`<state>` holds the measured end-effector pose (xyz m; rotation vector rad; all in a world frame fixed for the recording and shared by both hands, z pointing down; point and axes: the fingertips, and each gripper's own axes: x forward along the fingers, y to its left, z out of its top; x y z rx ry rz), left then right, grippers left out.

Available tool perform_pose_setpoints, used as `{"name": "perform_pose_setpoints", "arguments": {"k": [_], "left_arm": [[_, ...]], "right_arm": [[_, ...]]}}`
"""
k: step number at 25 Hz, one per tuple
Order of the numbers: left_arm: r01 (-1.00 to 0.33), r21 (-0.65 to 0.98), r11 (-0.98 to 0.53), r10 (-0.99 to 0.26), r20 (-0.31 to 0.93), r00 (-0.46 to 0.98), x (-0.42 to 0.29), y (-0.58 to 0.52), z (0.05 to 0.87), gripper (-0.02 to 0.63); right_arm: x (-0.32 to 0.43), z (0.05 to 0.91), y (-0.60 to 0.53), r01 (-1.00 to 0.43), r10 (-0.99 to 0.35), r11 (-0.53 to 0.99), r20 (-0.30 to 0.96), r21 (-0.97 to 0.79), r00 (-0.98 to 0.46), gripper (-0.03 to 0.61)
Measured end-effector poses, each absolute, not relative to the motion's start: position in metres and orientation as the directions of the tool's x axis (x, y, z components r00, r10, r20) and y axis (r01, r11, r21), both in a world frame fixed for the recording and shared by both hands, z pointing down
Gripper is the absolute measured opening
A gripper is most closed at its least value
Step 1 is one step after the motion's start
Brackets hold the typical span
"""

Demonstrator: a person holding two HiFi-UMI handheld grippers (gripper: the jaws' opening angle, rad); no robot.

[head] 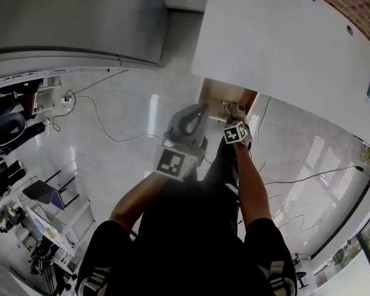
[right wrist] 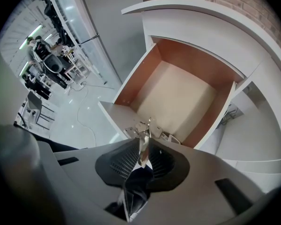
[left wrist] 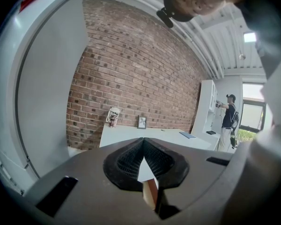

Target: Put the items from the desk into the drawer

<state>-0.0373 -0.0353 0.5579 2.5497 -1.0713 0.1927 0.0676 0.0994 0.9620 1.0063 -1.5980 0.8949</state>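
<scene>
The drawer (right wrist: 178, 93) under the white desk (head: 271, 36) stands pulled out, its beige bottom bare. My right gripper (right wrist: 144, 146) is shut on a small shiny metallic item (right wrist: 143, 128), which hangs just over the drawer's front edge. In the head view the right gripper (head: 233, 112) sits at the drawer (head: 225, 97). My left gripper (head: 200, 111) is raised beside it, away from the drawer. In its own view the left gripper (left wrist: 144, 165) is shut with nothing seen between its jaws and points at the brick wall. A cup (left wrist: 113, 117), a picture frame (left wrist: 141, 122) and a blue flat item (left wrist: 187, 135) remain on the desk.
The glossy floor (head: 129, 116) carries cables (head: 98, 113). A large grey cabinet (head: 68, 17) stands to the left. Chairs and shelving (head: 12, 134) crowd the far left. A person (left wrist: 229, 121) stands by white shelves in the background.
</scene>
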Motion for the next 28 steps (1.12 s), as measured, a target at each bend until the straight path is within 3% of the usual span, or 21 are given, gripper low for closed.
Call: {"name": "perform_pose_setpoints", "arguments": {"k": [16, 28], "left_arm": [[-0.724, 0.265, -0.637, -0.691, 0.220, 0.689, -0.024, -0.046, 0.525, 0.002], [-0.749, 0.232, -0.620, -0.740, 0.144, 0.657, 0.000, -0.057, 0.482, 0.002]], "right_arm": [[0.094, 0.886, 0.071, -0.959, -0.320, 0.268, 0.931, -0.091, -0.177, 0.011], [0.135, 0.718, -0.015, -0.961, -0.626, 0.261, 0.743, -0.086, -0.237, 0.002]]}}
